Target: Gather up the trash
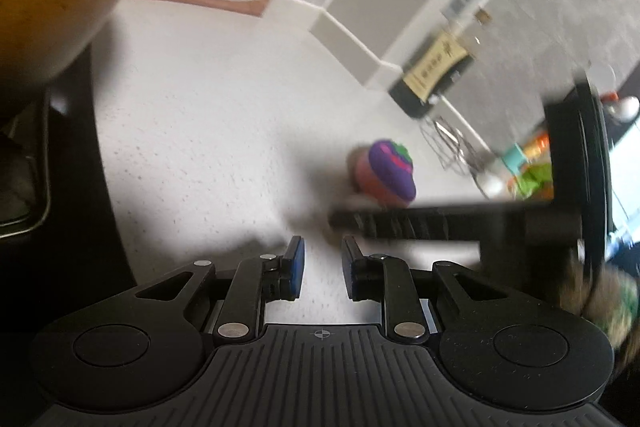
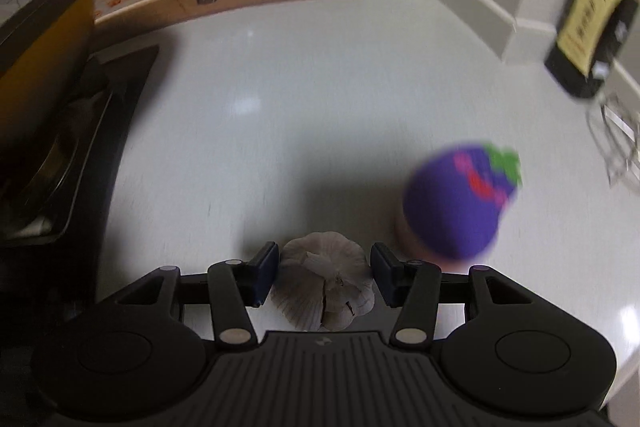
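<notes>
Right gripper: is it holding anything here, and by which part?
The right gripper has a garlic bulb between its fingers, at the bulb's sides; whether the pads actually grip it cannot be told. The left gripper holds nothing.
</notes>
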`<state>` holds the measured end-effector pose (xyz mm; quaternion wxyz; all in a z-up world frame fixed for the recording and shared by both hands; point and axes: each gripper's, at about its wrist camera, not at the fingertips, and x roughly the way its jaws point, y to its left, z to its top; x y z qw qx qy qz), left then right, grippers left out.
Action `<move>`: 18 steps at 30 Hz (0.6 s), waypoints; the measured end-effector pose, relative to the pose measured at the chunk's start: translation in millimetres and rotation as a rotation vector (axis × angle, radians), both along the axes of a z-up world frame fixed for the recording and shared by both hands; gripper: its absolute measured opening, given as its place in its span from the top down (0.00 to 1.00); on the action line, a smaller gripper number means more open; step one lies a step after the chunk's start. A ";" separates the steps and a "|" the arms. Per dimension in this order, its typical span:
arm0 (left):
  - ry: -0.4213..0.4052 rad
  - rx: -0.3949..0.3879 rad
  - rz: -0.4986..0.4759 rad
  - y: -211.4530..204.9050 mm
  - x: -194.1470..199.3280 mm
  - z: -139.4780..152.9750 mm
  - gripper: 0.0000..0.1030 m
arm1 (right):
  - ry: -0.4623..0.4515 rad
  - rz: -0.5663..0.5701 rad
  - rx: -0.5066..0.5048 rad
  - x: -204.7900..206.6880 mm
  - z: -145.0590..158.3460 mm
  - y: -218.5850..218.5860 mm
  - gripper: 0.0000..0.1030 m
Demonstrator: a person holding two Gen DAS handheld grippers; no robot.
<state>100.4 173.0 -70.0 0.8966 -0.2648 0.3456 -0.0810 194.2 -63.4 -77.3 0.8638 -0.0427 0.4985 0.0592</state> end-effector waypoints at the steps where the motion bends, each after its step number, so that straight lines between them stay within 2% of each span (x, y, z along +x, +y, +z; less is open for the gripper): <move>1: -0.005 -0.002 0.016 -1.8 -0.6 1.0 0.78 | 0.004 -0.006 0.005 -5.2 -0.5 -5.3 0.51; 7: 0.012 0.000 0.074 -20.7 -0.7 4.1 0.78 | -0.023 -0.015 0.008 -25.6 -5.1 -28.3 0.50; 9: 0.016 0.026 0.091 -26.2 -1.2 5.9 0.78 | -0.027 -0.011 0.028 -31.2 -3.2 -34.6 0.50; 10: 0.019 0.039 0.105 -28.5 -1.5 6.8 0.78 | -0.036 -0.012 0.042 -34.4 -1.0 -37.7 0.49; 12: 0.024 0.048 0.122 -31.8 -2.0 8.5 0.78 | -0.065 -0.019 0.069 -42.1 4.9 -46.7 0.40; 18: 0.027 0.070 0.127 -47.5 2.9 12.4 0.77 | -0.150 -0.024 0.067 -65.1 22.7 -69.3 0.37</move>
